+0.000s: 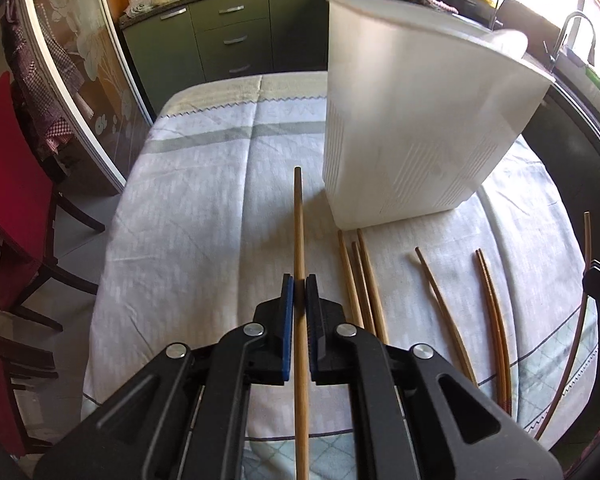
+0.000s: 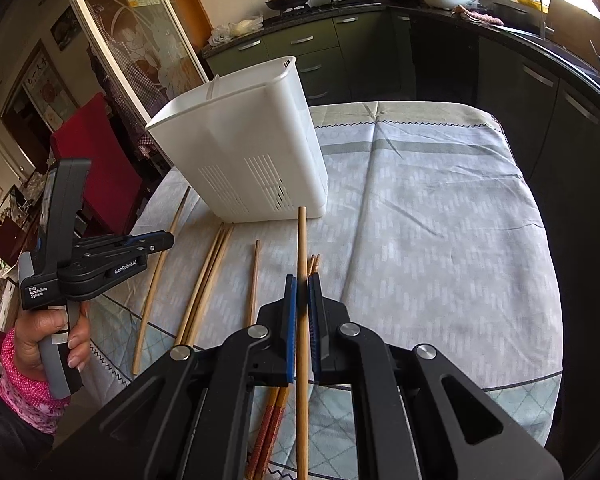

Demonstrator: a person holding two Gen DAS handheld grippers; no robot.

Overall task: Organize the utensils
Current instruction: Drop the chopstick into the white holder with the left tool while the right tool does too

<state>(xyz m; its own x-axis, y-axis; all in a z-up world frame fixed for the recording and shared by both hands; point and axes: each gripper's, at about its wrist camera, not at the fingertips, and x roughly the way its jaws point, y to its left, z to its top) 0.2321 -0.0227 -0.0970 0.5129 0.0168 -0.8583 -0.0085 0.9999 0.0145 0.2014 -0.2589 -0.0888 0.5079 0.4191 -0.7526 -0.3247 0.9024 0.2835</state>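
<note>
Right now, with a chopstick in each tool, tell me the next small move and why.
Probably lift the left tool and tip its chopstick over the white holder. It is shut on that stick, and the holder's open top is above and to the right.

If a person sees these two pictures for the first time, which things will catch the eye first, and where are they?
First comes the tall white plastic holder, which stands on the pale tablecloth toward the far side of the table. Next, each gripper is shut on one light wooden chopstick: the left gripper on the left chopstick, the right gripper on the right chopstick. More loose chopsticks lie on the cloth in front of the holder.
</note>
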